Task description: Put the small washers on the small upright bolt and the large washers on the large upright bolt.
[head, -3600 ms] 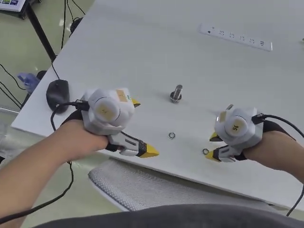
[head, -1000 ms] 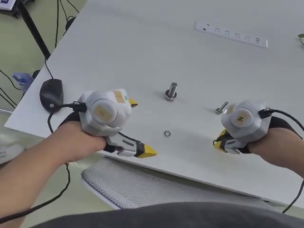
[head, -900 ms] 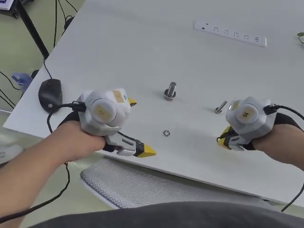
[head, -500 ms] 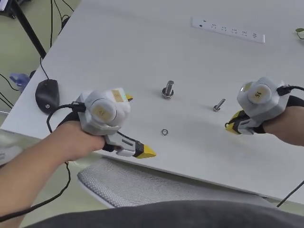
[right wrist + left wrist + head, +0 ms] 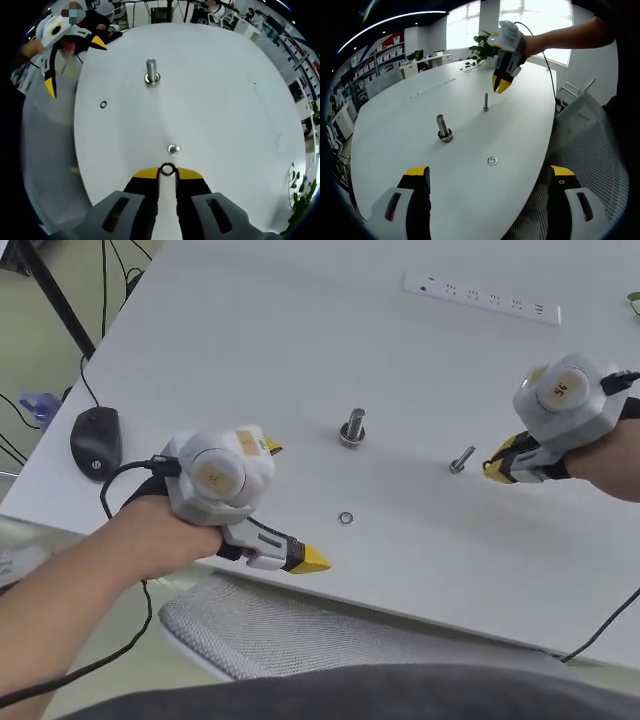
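Step in hand: carrying 1 washer to the small bolt, judged from how close the 2 are; threading not yet done.
Right gripper (image 5: 167, 175): jaws almost closed, yellow tips pinching the held washer (image 5: 167, 169) by its rim; seen in the head view (image 5: 497, 468) just beside the small bolt.
Held washer: raised off the table, seen as a full ring and so probably near level; just short of the small bolt, not yet over its top.
Small bolt (image 5: 174, 149): upright on the white table (image 5: 300, 340), well apart from the large bolt; shank bare as far as visible (image 5: 460, 459).
Large bolt (image 5: 352, 427): upright nearer the table's middle; wider collar at its foot (image 5: 442, 128), washer or bolt head impossible to tell.
Left gripper (image 5: 488, 171): jaws spread wide, nothing held, hovering at the near edge of the table (image 5: 292, 502).
Loose washer (image 5: 345, 518): flat on the table, between the left gripper and the large bolt; small or large hard to tell.
Next move: calls for centring the washer's hole over the small bolt's tip, keeping it level, lowering it onto the shank, then parting the jaws.
Margin: slim, given a narrow hole and a thin bolt easily knocked over.
After that: probably the loose washer, once sized against the bolts.
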Motion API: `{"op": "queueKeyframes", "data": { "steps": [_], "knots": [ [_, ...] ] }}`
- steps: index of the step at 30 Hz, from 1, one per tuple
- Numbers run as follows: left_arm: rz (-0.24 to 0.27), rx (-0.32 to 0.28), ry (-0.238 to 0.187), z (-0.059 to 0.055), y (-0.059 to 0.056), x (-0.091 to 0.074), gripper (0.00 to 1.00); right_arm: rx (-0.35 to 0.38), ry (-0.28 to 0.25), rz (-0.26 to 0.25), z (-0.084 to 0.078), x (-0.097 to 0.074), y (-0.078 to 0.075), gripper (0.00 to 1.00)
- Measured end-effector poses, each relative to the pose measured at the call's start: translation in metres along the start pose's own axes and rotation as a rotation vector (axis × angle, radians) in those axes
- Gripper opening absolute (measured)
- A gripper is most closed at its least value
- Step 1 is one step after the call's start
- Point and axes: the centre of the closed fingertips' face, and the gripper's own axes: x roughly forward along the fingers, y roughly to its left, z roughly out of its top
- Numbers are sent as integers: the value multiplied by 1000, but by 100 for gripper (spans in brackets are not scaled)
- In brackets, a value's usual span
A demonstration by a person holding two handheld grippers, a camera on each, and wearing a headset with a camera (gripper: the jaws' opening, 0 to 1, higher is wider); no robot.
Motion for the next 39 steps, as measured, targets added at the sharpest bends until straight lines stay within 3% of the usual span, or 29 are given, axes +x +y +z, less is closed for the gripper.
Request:
{"op": "queueKeyframes", "data": {
  "steps": [4,11,39],
  "knots": [
    [-1,-4,4,0,2,0,97,2,-9,-4,9,-1,-9,12],
    [-3,-5,6,0,4,-1,93,-16,-11,2,19,7,-10,12],
    [0,-24,7,-3,6,-1,91,-53,38,31,16,24,-11,12]
  ]
}}
